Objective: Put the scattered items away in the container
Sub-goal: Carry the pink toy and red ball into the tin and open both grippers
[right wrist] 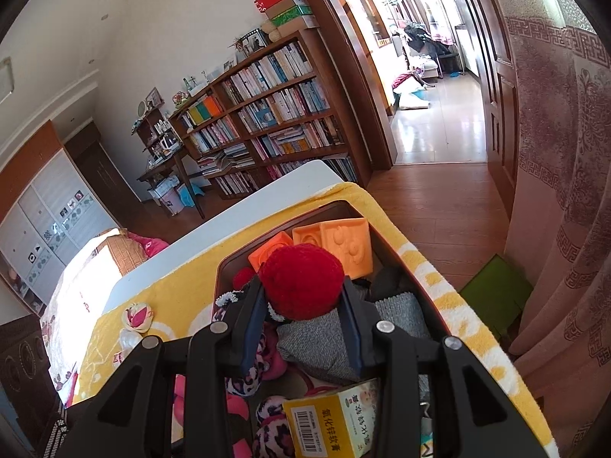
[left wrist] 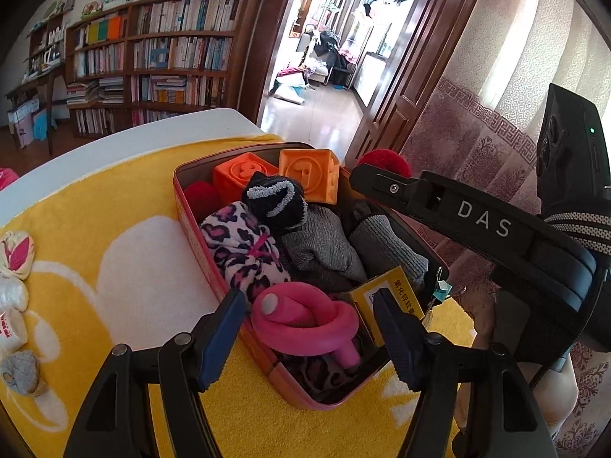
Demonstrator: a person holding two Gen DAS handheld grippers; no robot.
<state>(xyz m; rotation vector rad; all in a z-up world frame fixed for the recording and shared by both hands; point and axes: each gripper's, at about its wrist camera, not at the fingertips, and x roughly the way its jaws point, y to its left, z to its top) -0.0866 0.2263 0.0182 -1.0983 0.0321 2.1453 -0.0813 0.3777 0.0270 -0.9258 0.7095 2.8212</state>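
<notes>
A red tin container stands on a yellow towel. It holds two orange cubes, rolled socks, a leopard-print sock, a pink knotted foam tube and a yellow box. My left gripper hovers open over the container's near end; the pink tube lies below between the fingers, untouched. My right gripper is shut on a red pom-pom ball, held above the container's far half beside the orange cubes. Several rolled socks lie on the towel at the left.
The towel covers a white table whose far edge is close behind the container. A grey sock roll lies at the towel's left edge, a pink-and-white one left of the container. A curtain hangs at the right, a bookcase behind.
</notes>
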